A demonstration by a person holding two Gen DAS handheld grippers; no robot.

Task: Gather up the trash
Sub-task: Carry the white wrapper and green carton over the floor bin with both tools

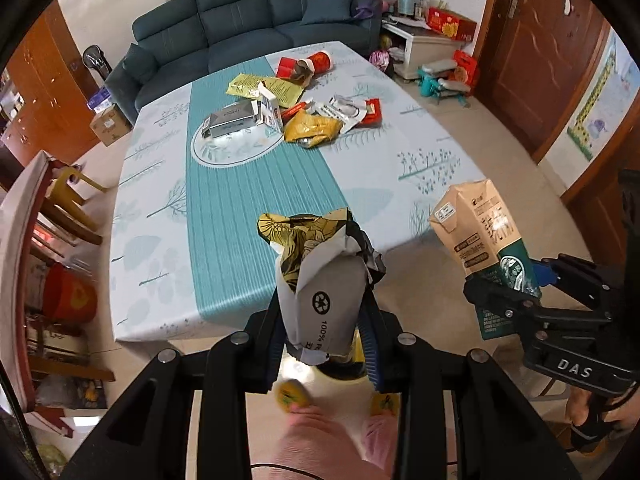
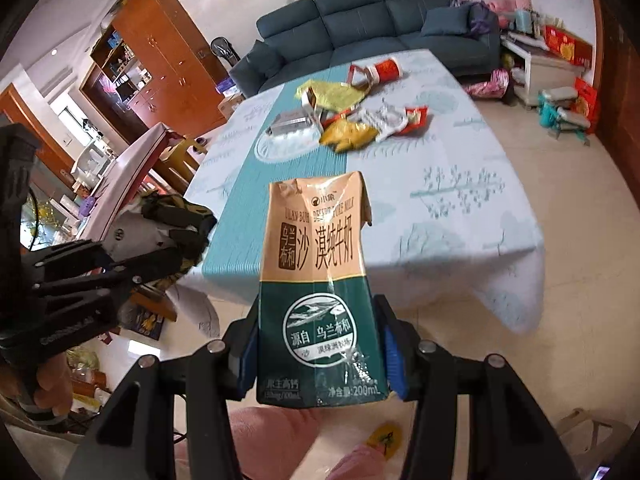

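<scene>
Tan-and-green cardboard, a small milk carton (image 2: 320, 292) stands lengthwise between the right gripper (image 2: 320, 356) and its blue pads, long axis running up the frame, crumpled gabled top pointing away toward the table; the jaws are about half open and pressed on its green lower sides. At the lower centre of the left wrist view, the left gripper (image 1: 326, 332) clamps a crumpled grey paper wrapper with a gold-and-black floral end (image 1: 320, 280), jaws narrowly apart around it, its long axis also up the frame, the floral end pointing toward the table. Both bundles hang past the near table edge, over pale tiled floor (image 2: 560, 280).

Beyond, the table with its pale blue and teal leaf-printed cloth (image 1: 240, 208) carries a heap of boxes and wrappers (image 1: 296, 108) (yellow, red, silver) toward its far end. Behind it sits a dark teal sofa (image 1: 248, 20); orange wooden cabinets (image 2: 160, 56) fill the upper left of the right wrist view.
</scene>
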